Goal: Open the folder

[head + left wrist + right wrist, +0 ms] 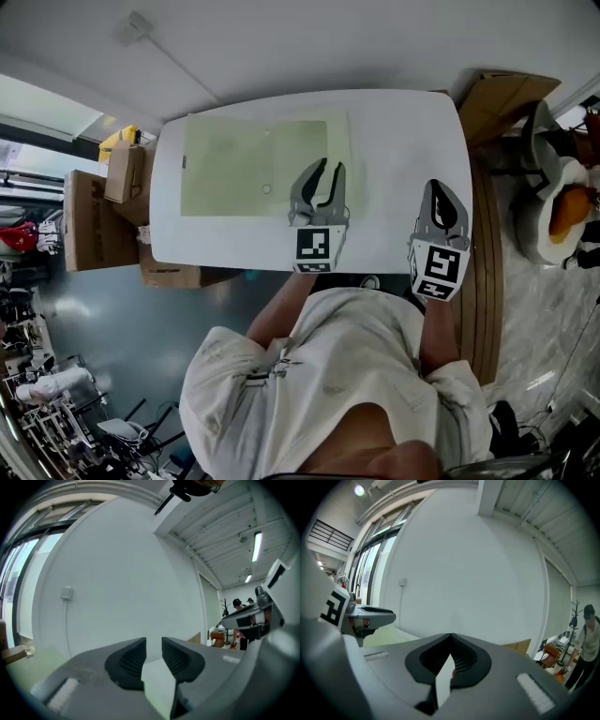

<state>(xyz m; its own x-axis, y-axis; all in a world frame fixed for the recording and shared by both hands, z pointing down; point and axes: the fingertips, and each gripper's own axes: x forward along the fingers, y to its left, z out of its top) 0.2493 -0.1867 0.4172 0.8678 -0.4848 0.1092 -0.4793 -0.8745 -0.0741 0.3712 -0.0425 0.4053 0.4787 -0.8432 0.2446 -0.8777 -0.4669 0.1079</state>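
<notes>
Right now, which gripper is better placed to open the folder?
Left. The left gripper hangs over the folder, jaws apart; the right gripper is shut, off the folder near the table edge.

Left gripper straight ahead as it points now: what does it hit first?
Probably nothing soon: the left gripper points roughly level over the folder's right part, across the table toward the white wall. Its height above the folder is unclear.

The left gripper (329, 169) hid the near right corner of the pale green folder (244, 167). A small round mark (266, 189) there was too small to identify. The table (403, 141) partly hid the cardboard boxes (94, 220).
</notes>
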